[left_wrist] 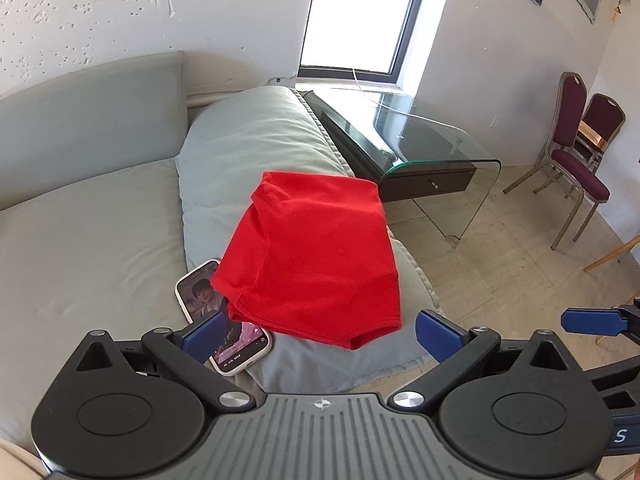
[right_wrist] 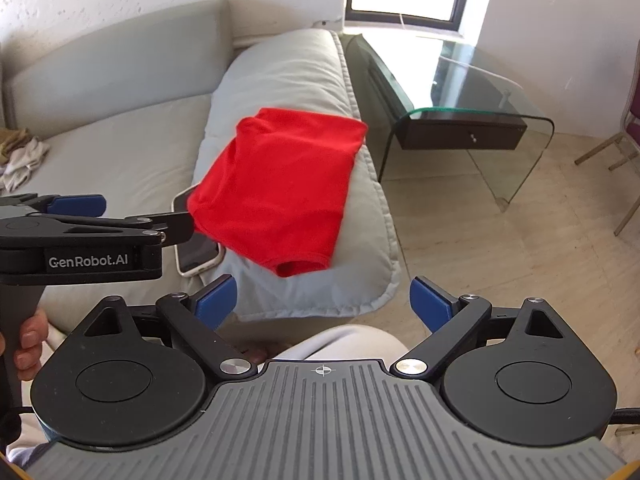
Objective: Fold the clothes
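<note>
Red folded garment [left_wrist: 308, 256] overlaps a phone [left_wrist: 200, 296] on the sofa cushion [left_wrist: 256, 136]

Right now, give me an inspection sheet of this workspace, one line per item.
Surface: grey sofa with a padded grey cushion along its right side.
Job's things: folded red garment lying flat on the cushion, held by neither gripper.
Clutter: phone, screen lit, partly under the garment's near-left corner; crumpled pale clothes on the seat.
Grippers: left gripper and right gripper both open, fingers empty, short of the garment.
Cables: thin white cord by the window.
Surroundings: glass side table, maroon chairs, tiled floor.
</note>
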{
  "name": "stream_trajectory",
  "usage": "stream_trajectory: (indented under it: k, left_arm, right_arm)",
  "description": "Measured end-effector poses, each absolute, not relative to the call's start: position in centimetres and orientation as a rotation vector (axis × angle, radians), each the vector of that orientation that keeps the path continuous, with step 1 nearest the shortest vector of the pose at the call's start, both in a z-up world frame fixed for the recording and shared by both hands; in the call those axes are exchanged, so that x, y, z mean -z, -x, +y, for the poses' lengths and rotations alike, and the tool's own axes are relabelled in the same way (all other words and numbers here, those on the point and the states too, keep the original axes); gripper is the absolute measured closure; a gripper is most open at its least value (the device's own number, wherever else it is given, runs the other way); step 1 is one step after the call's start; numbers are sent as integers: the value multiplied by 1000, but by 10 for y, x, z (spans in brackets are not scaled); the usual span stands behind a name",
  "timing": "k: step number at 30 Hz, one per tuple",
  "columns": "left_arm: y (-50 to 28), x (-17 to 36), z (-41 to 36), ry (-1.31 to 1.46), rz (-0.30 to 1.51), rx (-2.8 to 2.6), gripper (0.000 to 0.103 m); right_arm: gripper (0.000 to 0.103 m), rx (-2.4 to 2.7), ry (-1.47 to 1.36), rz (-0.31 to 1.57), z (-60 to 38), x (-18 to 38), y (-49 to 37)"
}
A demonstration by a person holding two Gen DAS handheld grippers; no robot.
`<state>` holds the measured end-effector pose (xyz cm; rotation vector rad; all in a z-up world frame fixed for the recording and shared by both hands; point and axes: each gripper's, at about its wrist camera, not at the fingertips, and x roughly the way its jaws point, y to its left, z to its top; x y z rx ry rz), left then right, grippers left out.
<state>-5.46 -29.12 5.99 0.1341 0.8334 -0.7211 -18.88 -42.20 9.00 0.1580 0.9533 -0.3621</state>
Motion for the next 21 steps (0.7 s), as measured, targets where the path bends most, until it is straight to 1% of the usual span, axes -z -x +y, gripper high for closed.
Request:
stream_trajectory:
  k: [10, 21]
  left_arm:
    - [74, -75, -297, -163, 780, 791, 1]
    - [72, -67, -305, -160, 789, 776, 1]
  right_arm:
    - [9, 349, -172, 961, -417, -94, 198]
    - [9, 360, -199, 963, -424, -86, 198]
